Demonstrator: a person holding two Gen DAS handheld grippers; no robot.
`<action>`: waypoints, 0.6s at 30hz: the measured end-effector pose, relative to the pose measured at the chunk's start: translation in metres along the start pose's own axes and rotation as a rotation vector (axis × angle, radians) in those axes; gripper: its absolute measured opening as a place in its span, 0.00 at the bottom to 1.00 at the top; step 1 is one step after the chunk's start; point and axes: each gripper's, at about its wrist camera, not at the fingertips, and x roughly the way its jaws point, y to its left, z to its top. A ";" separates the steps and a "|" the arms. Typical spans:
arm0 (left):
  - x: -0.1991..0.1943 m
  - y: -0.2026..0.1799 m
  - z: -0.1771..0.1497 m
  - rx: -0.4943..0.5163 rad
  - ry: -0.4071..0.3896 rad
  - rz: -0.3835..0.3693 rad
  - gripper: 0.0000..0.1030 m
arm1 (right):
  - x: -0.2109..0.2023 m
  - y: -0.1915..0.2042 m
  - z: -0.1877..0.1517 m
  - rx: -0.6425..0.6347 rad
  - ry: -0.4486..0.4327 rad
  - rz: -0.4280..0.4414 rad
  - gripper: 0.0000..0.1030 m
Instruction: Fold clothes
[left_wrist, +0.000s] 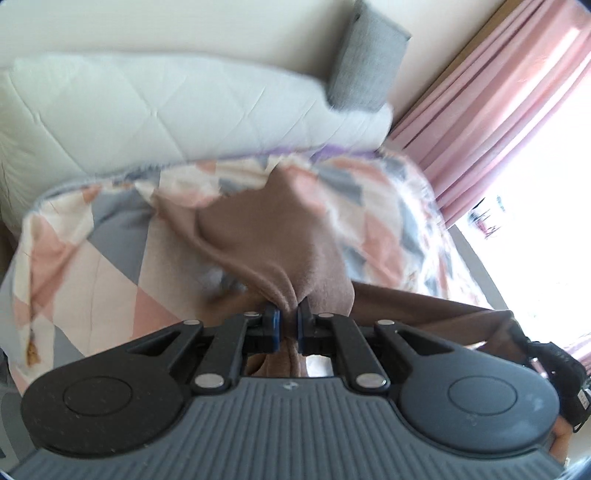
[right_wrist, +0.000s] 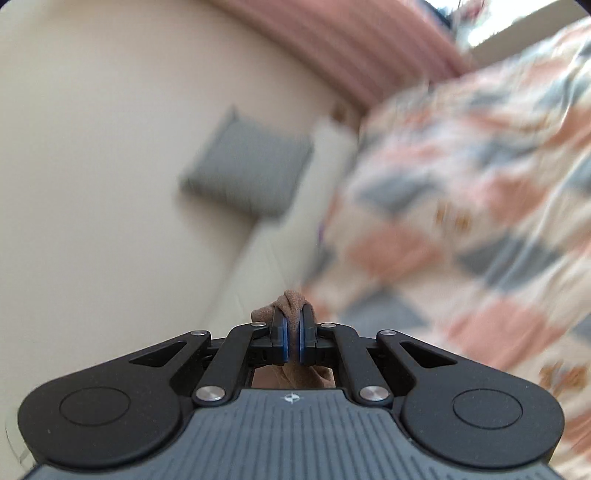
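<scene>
The left tool pinches a bunched fold of the brown garment, its blue pads pressed on the cloth. The garment drapes over a quilt patterned in pink, grey and white. Behind lie a white pillow, a grey cushion and pink curtains.

Patterned quilt, white pillow, grey cushion, pink curtain.

One brown garment, at centre. Two grippers: left at 6 o'clock, right likewise. One patterned quilt. One white pillow, 11 o'clock. One grey cushion, 1 o'clock. One pink curtain, 2 o'clock.
</scene>
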 end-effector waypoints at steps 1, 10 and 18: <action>-0.013 -0.004 0.000 0.016 -0.012 -0.001 0.05 | -0.023 0.002 0.014 -0.006 -0.059 -0.003 0.05; -0.089 -0.077 -0.048 0.149 0.011 -0.170 0.08 | -0.259 0.014 0.109 -0.178 -0.442 -0.111 0.05; -0.032 -0.116 -0.173 0.179 0.287 -0.127 0.11 | -0.390 -0.038 0.131 -0.220 -0.518 -0.496 0.08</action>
